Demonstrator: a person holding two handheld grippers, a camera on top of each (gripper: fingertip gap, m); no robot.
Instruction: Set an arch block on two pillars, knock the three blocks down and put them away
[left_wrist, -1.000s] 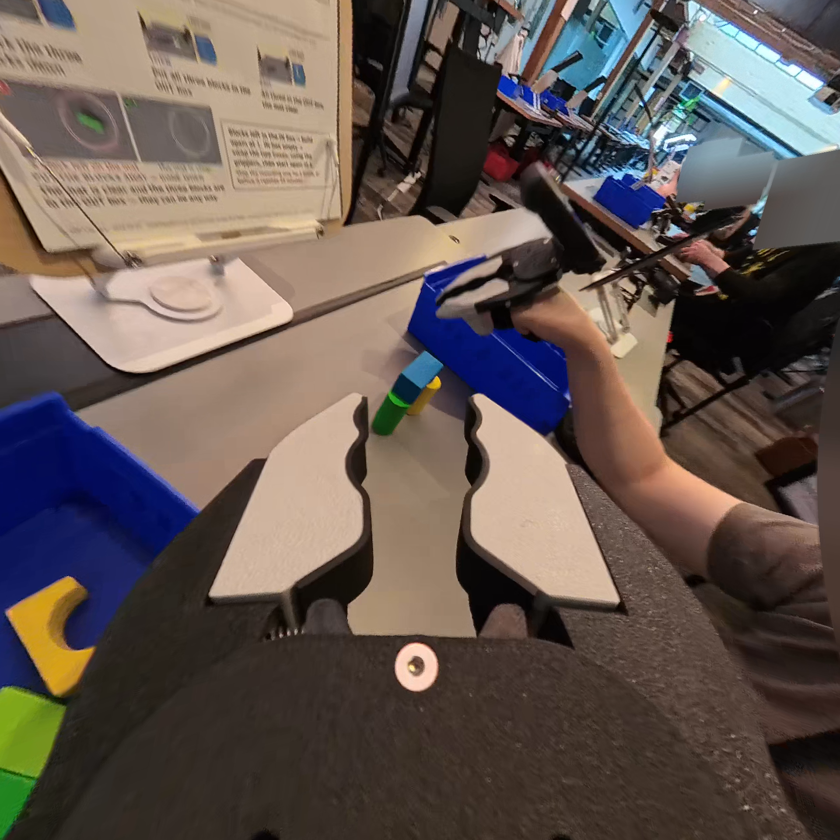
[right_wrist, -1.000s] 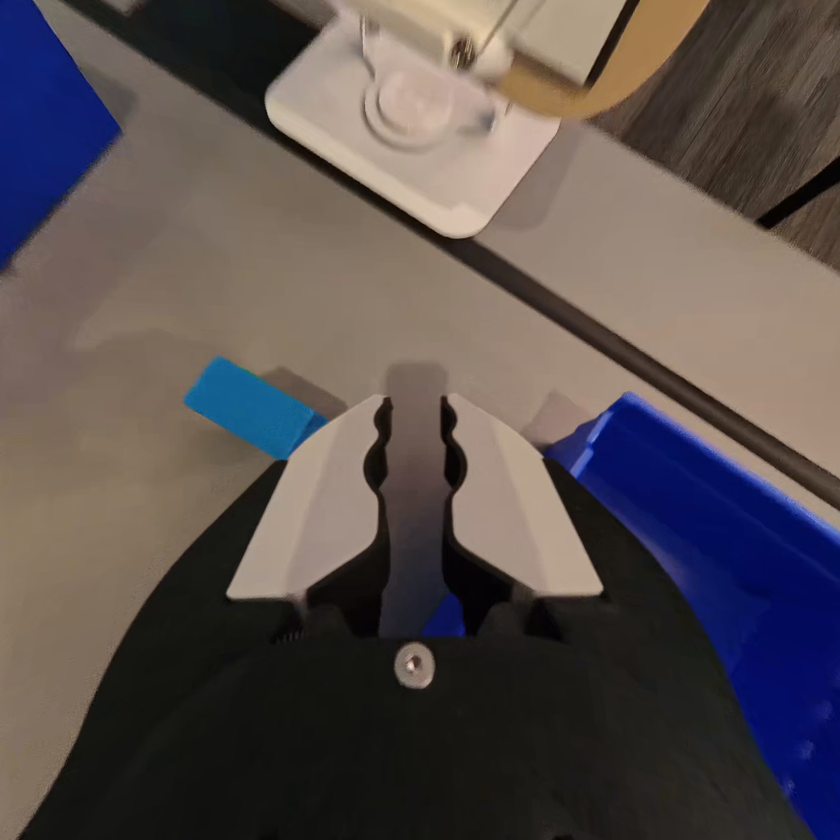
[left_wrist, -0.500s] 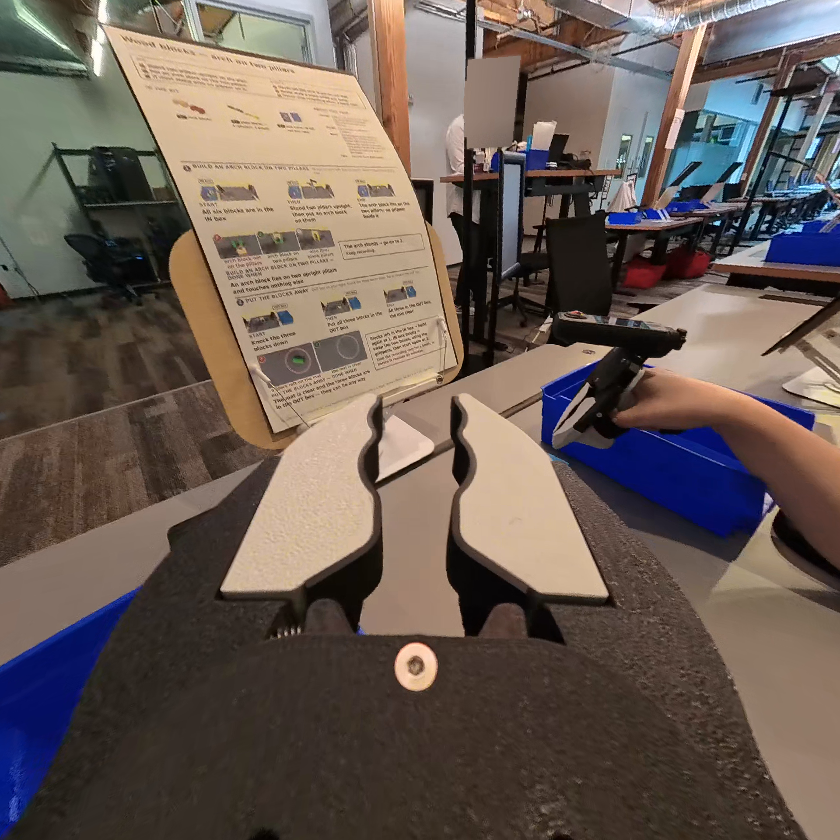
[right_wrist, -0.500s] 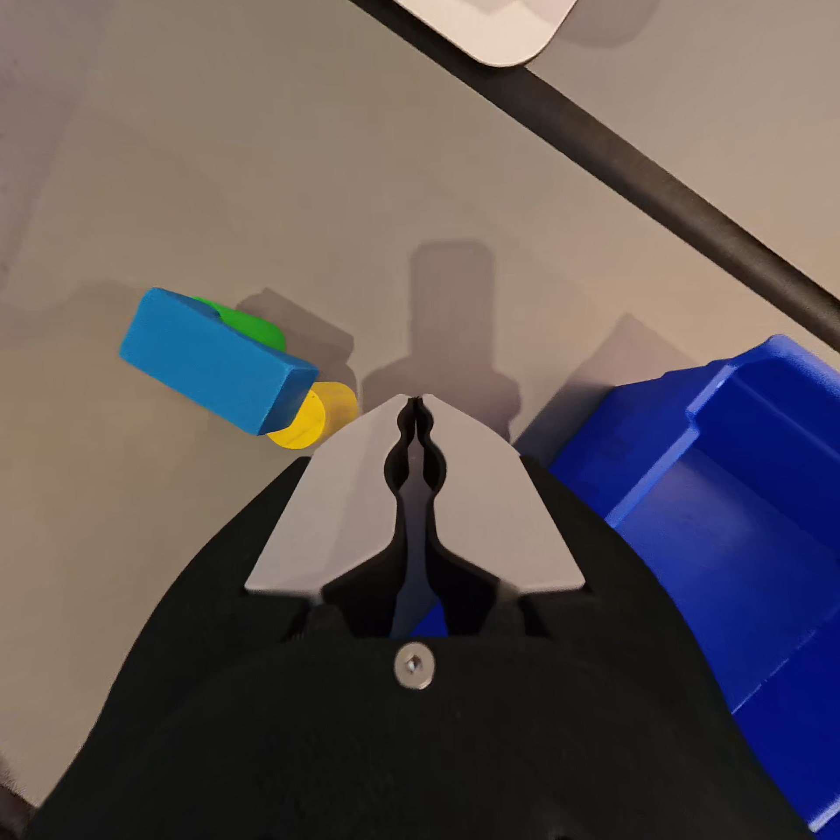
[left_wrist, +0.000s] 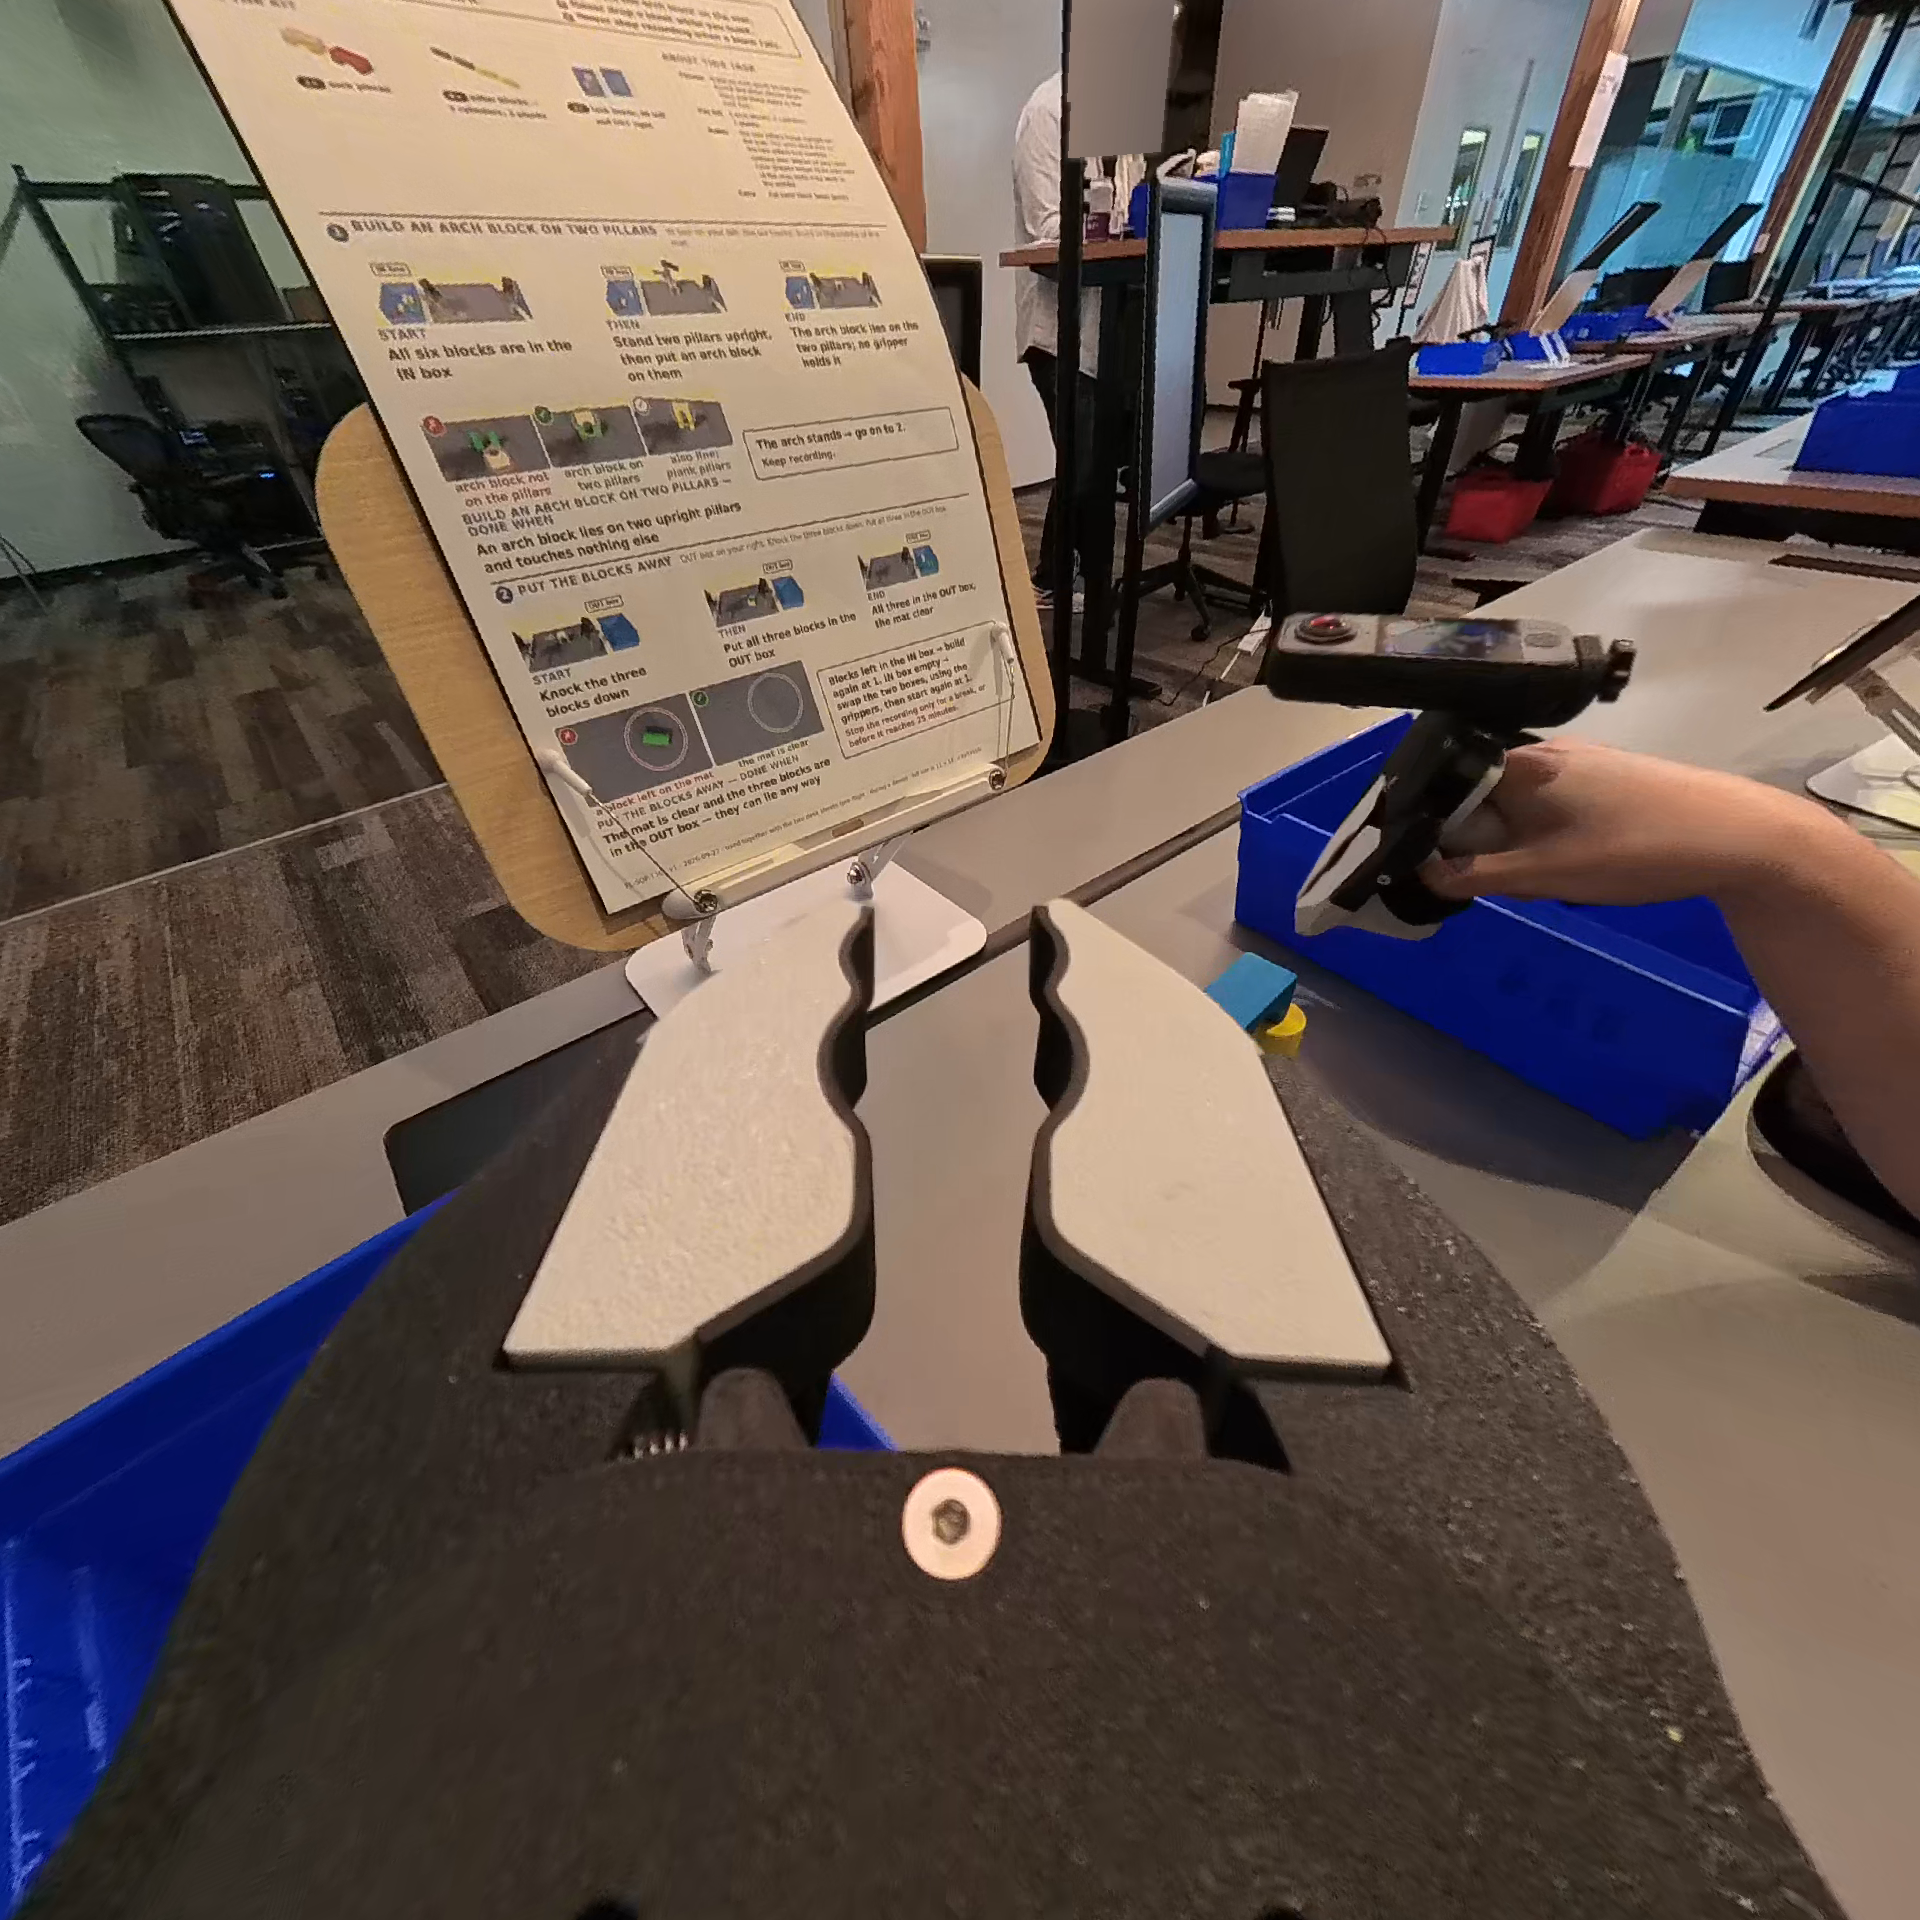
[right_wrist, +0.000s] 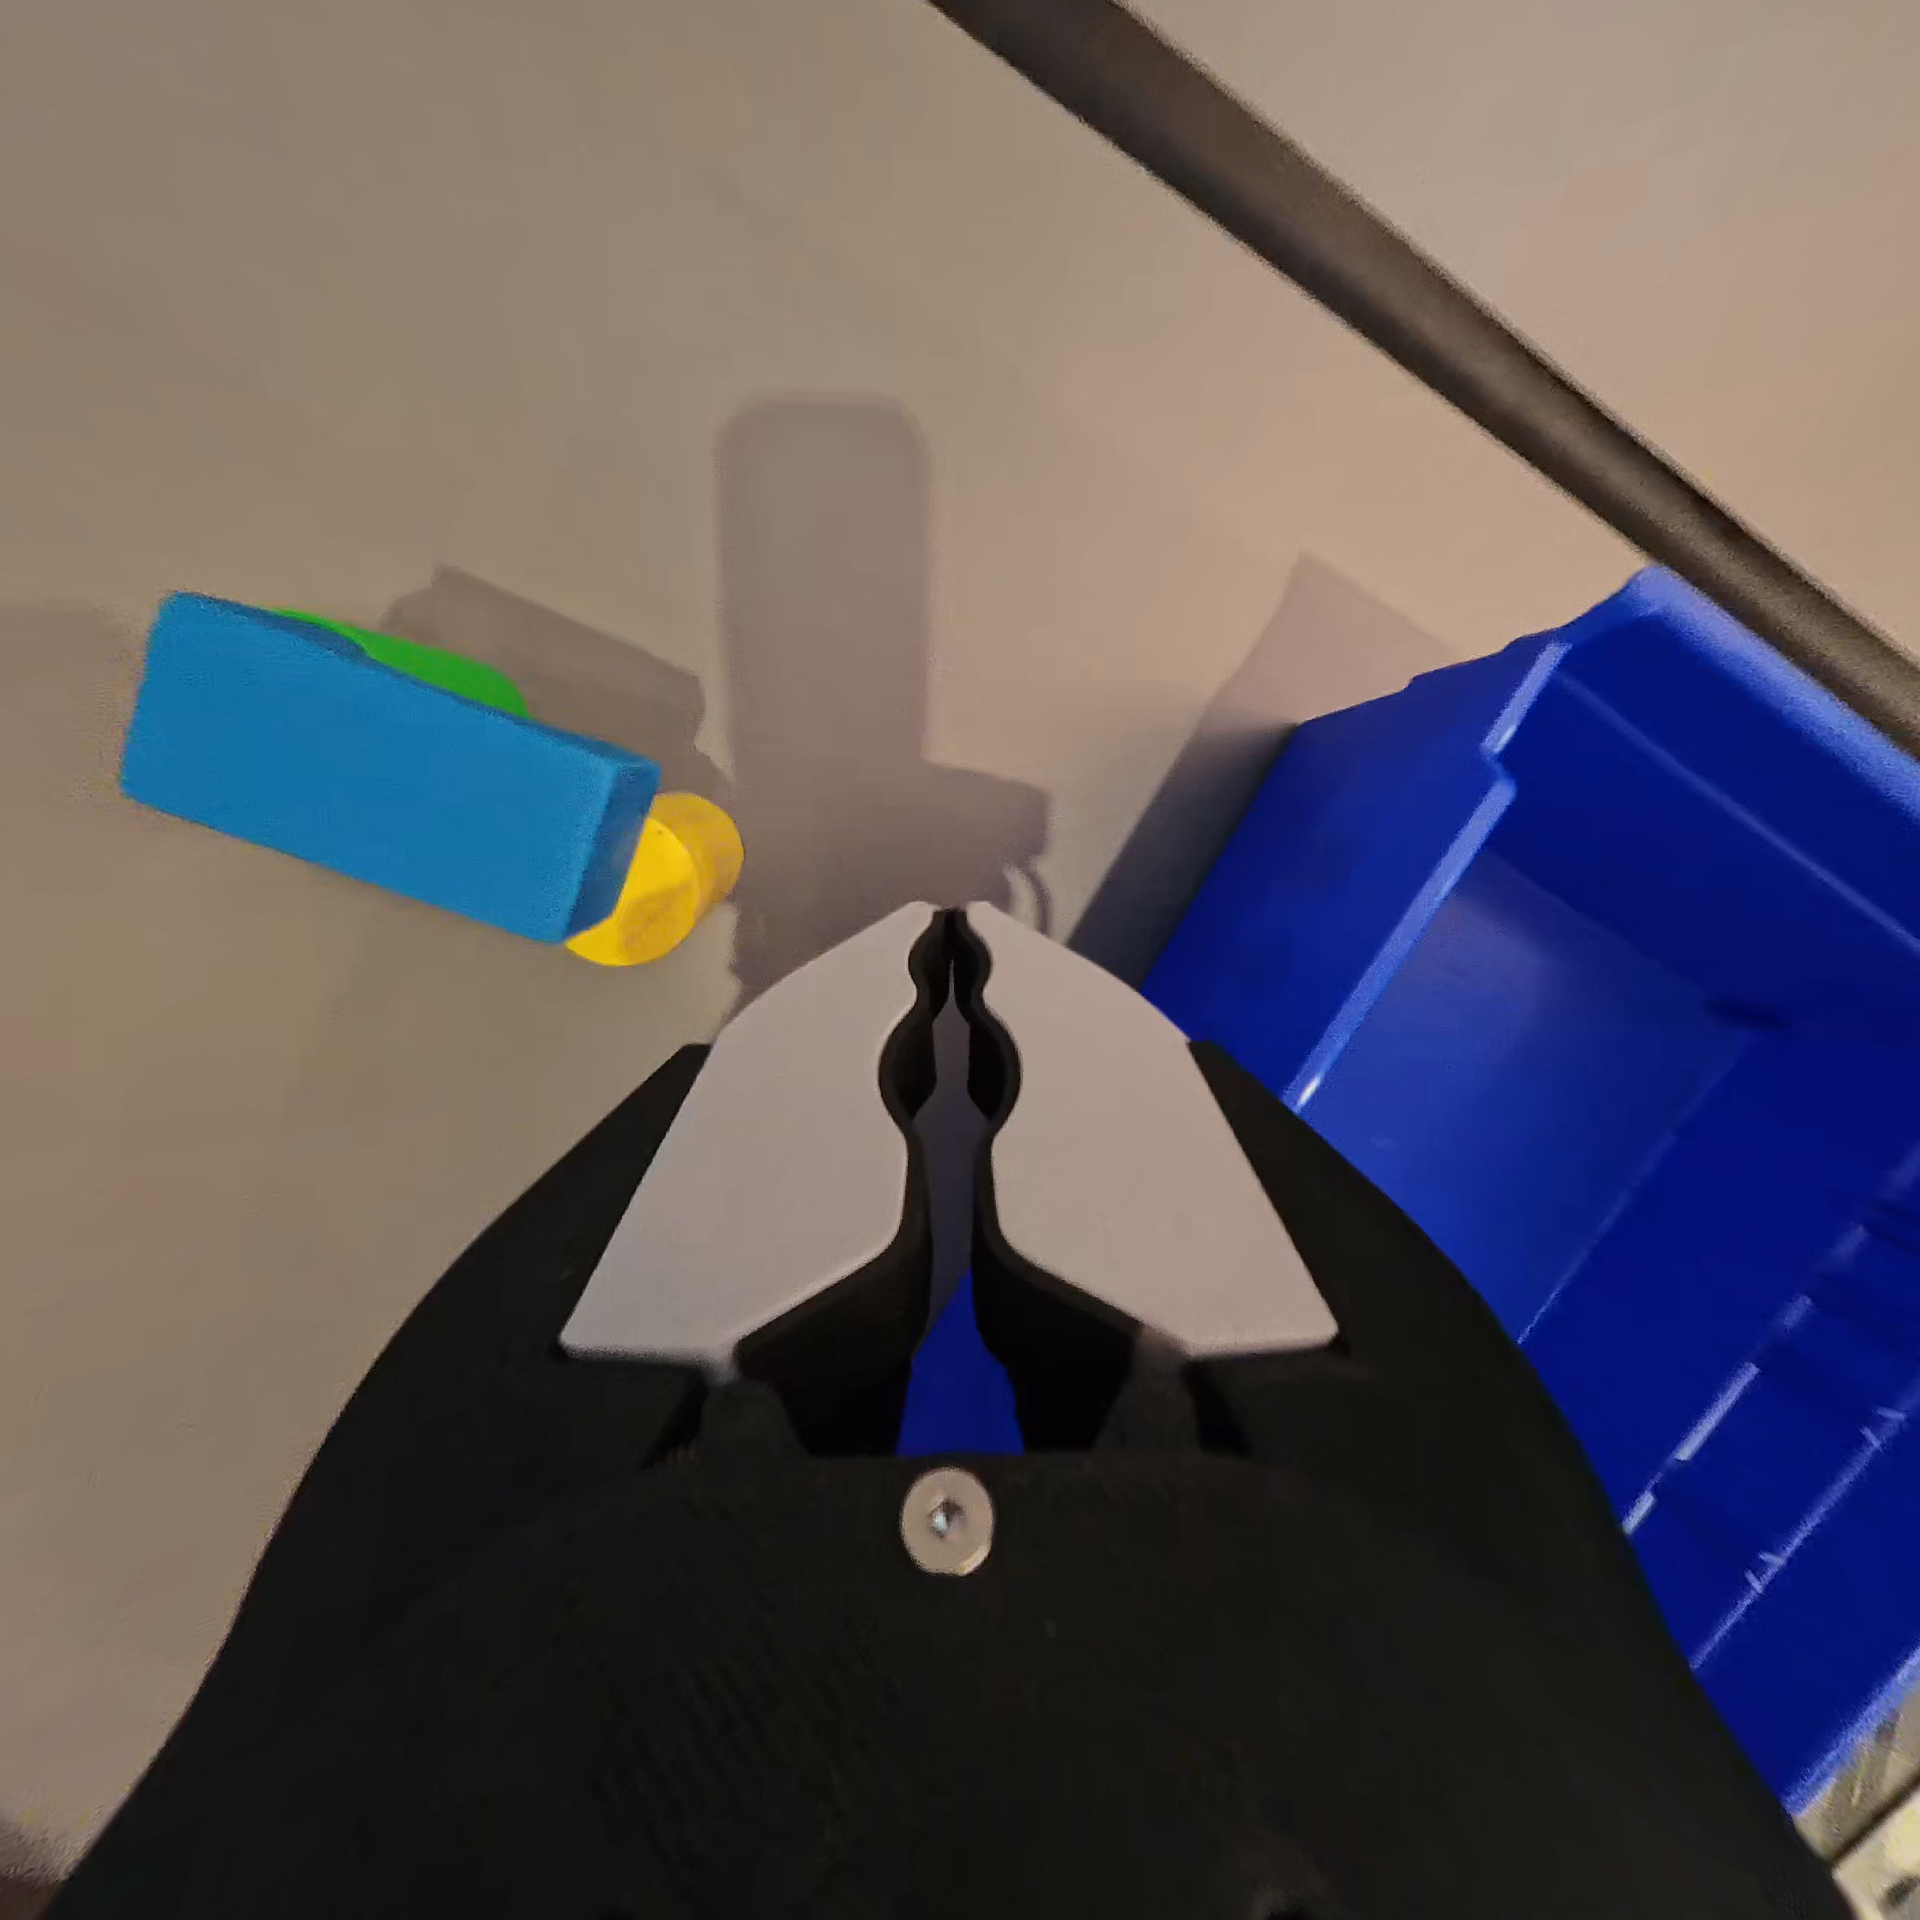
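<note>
The right claw (right_wrist: 951, 914) is clenched with its tips together and nothing between them. It hangs above the grey counter (right_wrist: 520, 260), pointing down between the stacked blocks on one side and the blue bin (right_wrist: 1558, 987) on the other. It touches neither.

The blue block (right_wrist: 384, 764) lies across two cylinder pillars. The yellow pillar (right_wrist: 665, 899) shows under its near end and the green pillar (right_wrist: 447, 665) under its far end. Seen from above, the block looks tilted, but the view is steep and slightly blurred, so it cannot be told for certain whether the stack stands square or is tipping. No arch cut-out is visible from this side.

The left claw (left_wrist: 945, 935) is released, its jaws apart and empty. It is held back from the work, over the edge of a second blue bin (left_wrist: 125, 1507) at the near left, and faces an instruction board (left_wrist: 644, 468) on a white stand. In that view the blue block and yellow pillar sit just in front of the right-hand bin, below the right claw.

Status, as judged:
- Build step: apparently complete, since the block rests on both pillars.
- Knock-down: not yet done; a clenched claw beside the stack suits a sideways push.
- Put-away: not started. The visible part of the right-hand bin holds no block.
</note>
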